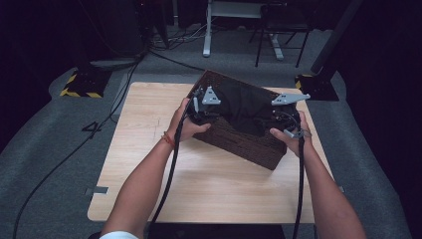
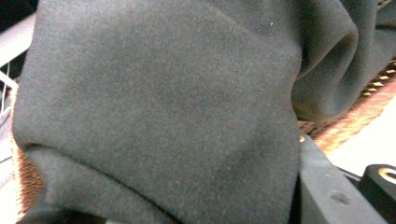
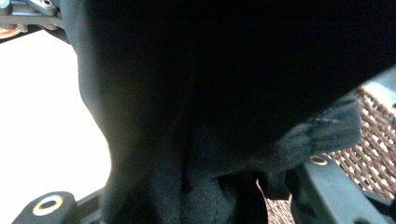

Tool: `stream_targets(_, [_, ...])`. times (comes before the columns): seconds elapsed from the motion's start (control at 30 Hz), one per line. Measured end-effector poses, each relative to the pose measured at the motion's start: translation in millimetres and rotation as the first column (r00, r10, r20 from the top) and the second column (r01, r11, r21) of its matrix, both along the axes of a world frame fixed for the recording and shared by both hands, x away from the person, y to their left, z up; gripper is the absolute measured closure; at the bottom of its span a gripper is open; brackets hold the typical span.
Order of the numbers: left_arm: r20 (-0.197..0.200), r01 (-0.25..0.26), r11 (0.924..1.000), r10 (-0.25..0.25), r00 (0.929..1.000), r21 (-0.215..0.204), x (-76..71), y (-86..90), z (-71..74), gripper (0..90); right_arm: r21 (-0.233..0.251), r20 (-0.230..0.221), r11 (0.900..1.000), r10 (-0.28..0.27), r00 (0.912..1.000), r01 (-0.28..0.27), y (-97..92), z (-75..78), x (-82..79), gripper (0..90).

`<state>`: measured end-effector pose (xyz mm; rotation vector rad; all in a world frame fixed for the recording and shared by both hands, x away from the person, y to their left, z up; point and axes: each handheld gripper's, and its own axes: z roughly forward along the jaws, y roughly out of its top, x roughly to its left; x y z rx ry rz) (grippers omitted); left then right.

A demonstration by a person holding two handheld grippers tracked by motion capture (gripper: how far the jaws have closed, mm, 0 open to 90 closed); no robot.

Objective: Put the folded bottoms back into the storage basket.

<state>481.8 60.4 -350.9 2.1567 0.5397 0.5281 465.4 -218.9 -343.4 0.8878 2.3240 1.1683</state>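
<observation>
Garment, black cloth (image 1: 249, 112), is seen lying mostly inside the woven basket (image 1: 239, 144), bunched low, presumably nearly stowed. Left gripper (image 1: 208, 110) and right gripper (image 1: 286, 119) are buried in cloth at the basket's ends; jaw state cannot be told. Bare tabletop (image 1: 209, 184) is left free before the basket.

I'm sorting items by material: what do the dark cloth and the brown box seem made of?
The dark, matte cloth looks like soft fleece or felt, judging by its fuzzy nap and thick rolled folds. The brown rectangular basket appears to be woven wicker or rattan: open criss-cross strands show at its rim.
</observation>
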Motion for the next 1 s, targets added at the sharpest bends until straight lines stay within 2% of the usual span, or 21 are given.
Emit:
stream_targets(0.03, [-0.012, -0.008, 1.0, 0.008, 0.9999, 0.004, 5.4, -1.8, -3.2, 68.9, 0.0, 0.0, 1.0, 0.0, 1.0, 0.0, 0.0, 0.0, 0.0, 57.1])
stream_targets(0.07, [-0.025, -0.018, 0.9998, 0.018, 0.9995, 0.002, 11.9, -2.9, -7.1, 68.8, -0.001, -0.02, 0.9999, -0.013, 0.9997, 0.013, 0.1, -6.5, 8.6, 57.1])
stream_targets(0.2, [-0.042, -0.042, 0.999, 0.043, 0.9982, 0.017, 19.0, -5.4, -13.5, 68.3, -0.002, -0.049, 0.9997, -0.025, 0.9985, 0.025, 1.1, -13.4, 17.1, 57.0])
stream_targets(0.33, [-0.076, -0.069, 0.9947, 0.075, 0.9943, 0.076, 28.3, -12.0, -25.5, 68.1, -0.068, -0.086, 0.9967, -0.048, 0.9951, 0.043, 9.5, -24.7, 29.1, 56.8])
stream_targets(0.37, [-0.076, -0.069, 0.9947, 0.075, 0.9943, 0.076, 28.3, -12.0, -25.5, 68.1, -0.068, -0.086, 0.9967, -0.048, 0.9951, 0.043, 9.5, -24.7, 29.1, 56.8])
stream_targets(0.4, [-0.086, -0.076, 0.994, 0.082, 0.9928, 0.078, 30.6, -12.0, -27.8, 67.9, -0.081, -0.108, 0.9954, -0.06, 0.9924, 0.051, 13.4, -29.1, 32.1, 56.8])
stream_targets(0.43, [-0.096, -0.078, 0.9931, 0.087, 0.9916, 0.088, 32.2, -12.1, -29.4, 67.9, -0.081, -0.108, 0.9954, -0.06, 0.9924, 0.051, 13.4, -29.1, 32.1, 56.8])
stream_targets(0.47, [-0.115, -0.075, 0.9915, 0.087, 0.9895, 0.107, 34.3, -12.7, -32.2, 67.5, -0.099, -0.133, 0.9934, -0.07, 0.9887, 0.057, 17.1, -33.1, 34.5, 56.7])
stream_targets(0.5, [-0.115, -0.075, 0.9915, 0.087, 0.9895, 0.107, 34.3, -12.7, -32.2, 67.4, -0.099, -0.133, 0.9934, -0.07, 0.9887, 0.057, 17.1, -33.1, 34.5, 56.7])
stream_targets(0.53, [-0.118, -0.073, 0.9894, 0.088, 0.9891, 0.125, 35.3, -14.3, -34.6, 67.4, -0.113, -0.139, 0.992, -0.073, 0.9875, 0.058, 19.2, -34.5, 35.0, 56.7])
stream_targets(0.63, [-0.131, -0.077, 0.9849, 0.098, 0.9866, 0.155, 37.5, -18.3, -38.7, 66.9, -0.166, -0.156, 0.984, -0.092, 0.9834, 0.066, 27.3, -39.2, 36.7, 56.7])
stream_targets(0.73, [-0.151, -0.075, 0.9848, 0.099, 0.9836, 0.157, 39.5, -20.4, -43.3, 66.3, -0.174, -0.178, 0.9823, -0.1, 0.9789, 0.069, 27.6, -42.7, 38.8, 56.7])
stream_targets(0.77, [-0.156, -0.074, 0.9848, 0.099, 0.9827, 0.157, 39.9, -21.4, -45.0, 65.9, -0.172, -0.203, 0.9823, -0.108, 0.9732, 0.073, 26.1, -46.1, 40.4, 56.5])
stream_targets(0.8, [-0.167, -0.069, 0.9825, 0.098, 0.9812, 0.173, 40.4, -23.6, -47.6, 65.7, -0.181, -0.21, 0.9808, -0.111, 0.9714, 0.073, 26.2, -47.4, 40.7, 56.5])
stream_targets(0.93, [-0.185, -0.065, 0.9814, 0.099, 0.9778, 0.181, 42.2, -25.4, -50.8, 65.0, -0.21, -0.228, 0.975, -0.121, 0.9661, 0.072, 28.4, -49.3, 41.2, 56.4])
stream_targets(1.0, [-0.199, -0.059, 0.9818, 0.095, 0.9754, 0.181, 42.6, -25.5, -52.5, 64.1, -0.215, -0.248, 0.9739, -0.126, 0.9604, 0.073, 27.6, -49.2, 41.6, 56.3])
